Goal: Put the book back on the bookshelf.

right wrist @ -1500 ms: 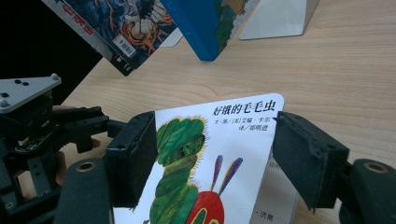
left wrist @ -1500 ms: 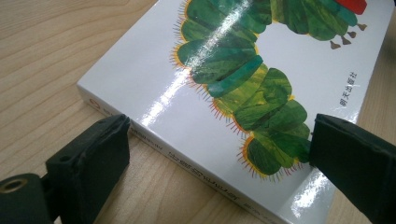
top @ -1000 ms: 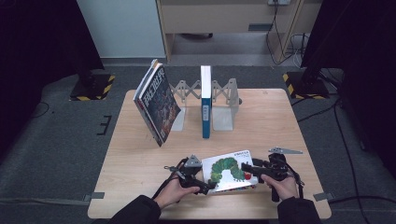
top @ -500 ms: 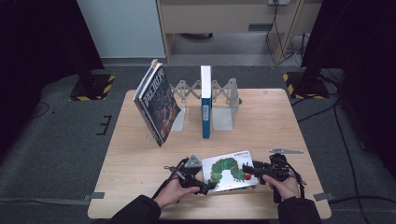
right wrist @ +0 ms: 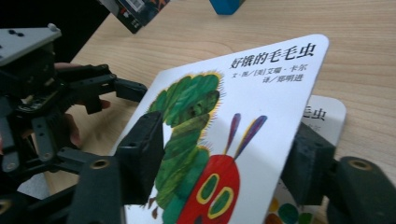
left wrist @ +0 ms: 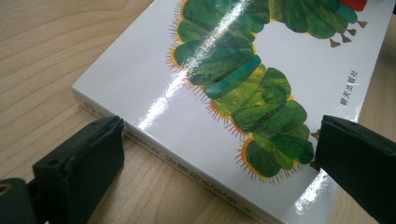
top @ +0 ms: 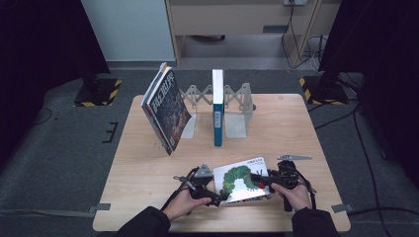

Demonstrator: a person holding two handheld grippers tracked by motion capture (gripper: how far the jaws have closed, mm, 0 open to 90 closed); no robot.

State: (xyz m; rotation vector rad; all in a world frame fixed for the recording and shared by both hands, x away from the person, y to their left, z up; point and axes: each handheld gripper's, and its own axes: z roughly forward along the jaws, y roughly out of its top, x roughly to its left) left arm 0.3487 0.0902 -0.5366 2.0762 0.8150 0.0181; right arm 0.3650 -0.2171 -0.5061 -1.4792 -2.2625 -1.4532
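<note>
A white picture book (top: 243, 178) with a green caterpillar on its cover lies flat near the table's front edge. My left gripper (top: 217, 197) is at the book's left end, open. In the left gripper view (left wrist: 215, 168) one jaw is beside the spine and the other is over the far side of the cover. My right gripper (top: 258, 178) is at the book's right end. In the right gripper view (right wrist: 224, 158) the front cover (right wrist: 243, 116) is raised off the page beneath (right wrist: 327, 116) and slants between the jaws. These jaws have just been closing and do not pinch the cover.
At the back of the wooden table (top: 296, 128) an expanding metal book rack (top: 236, 111) holds an upright blue book (top: 217, 111). A large dark book (top: 167, 109) leans at its left. Both of the person's hands (top: 183, 205) rest near the front edge.
The right gripper has edged left onto the book's right end and its jaws have narrowed around the cover. The left gripper and the books at the back have not moved.
</note>
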